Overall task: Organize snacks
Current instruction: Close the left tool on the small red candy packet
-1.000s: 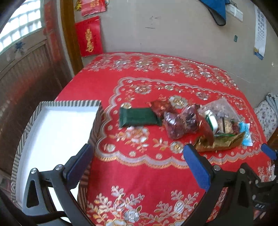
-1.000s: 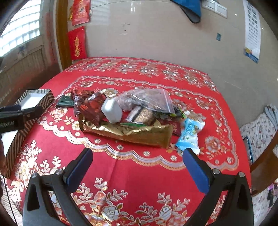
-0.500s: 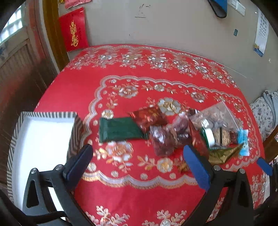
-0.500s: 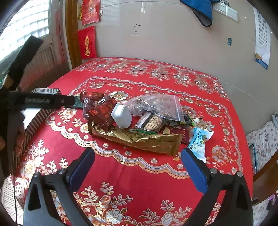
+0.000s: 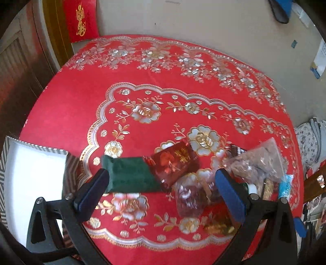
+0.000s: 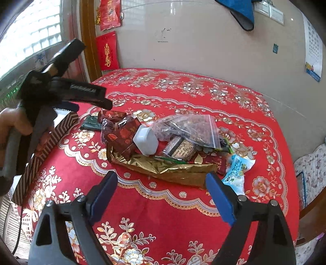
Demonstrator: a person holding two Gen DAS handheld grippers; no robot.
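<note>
Closer now, left hand-held gripper (image 5: pixel 161 184) straddles a seemingly matte green packet (image 5: pixel 130 175).

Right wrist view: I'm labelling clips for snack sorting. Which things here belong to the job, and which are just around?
Job: green packet, gold packet, zip bag, blue packet, white tub, striped box.

Around: red hangings, blue cloth, wall calendar.

A red tablecloth (image 6: pixel 173 208) with gold and silver flowers spreads under and ahead of the tongs. Beyond them, red paper hangings (image 6: pixel 107 53) sit by the wooden door frame (image 6: pixel 88 40), far left. A blue cloth (image 6: pixel 242 12) hangs high on the wall, with a calendar (image 6: pixel 313 51) far right.
</note>
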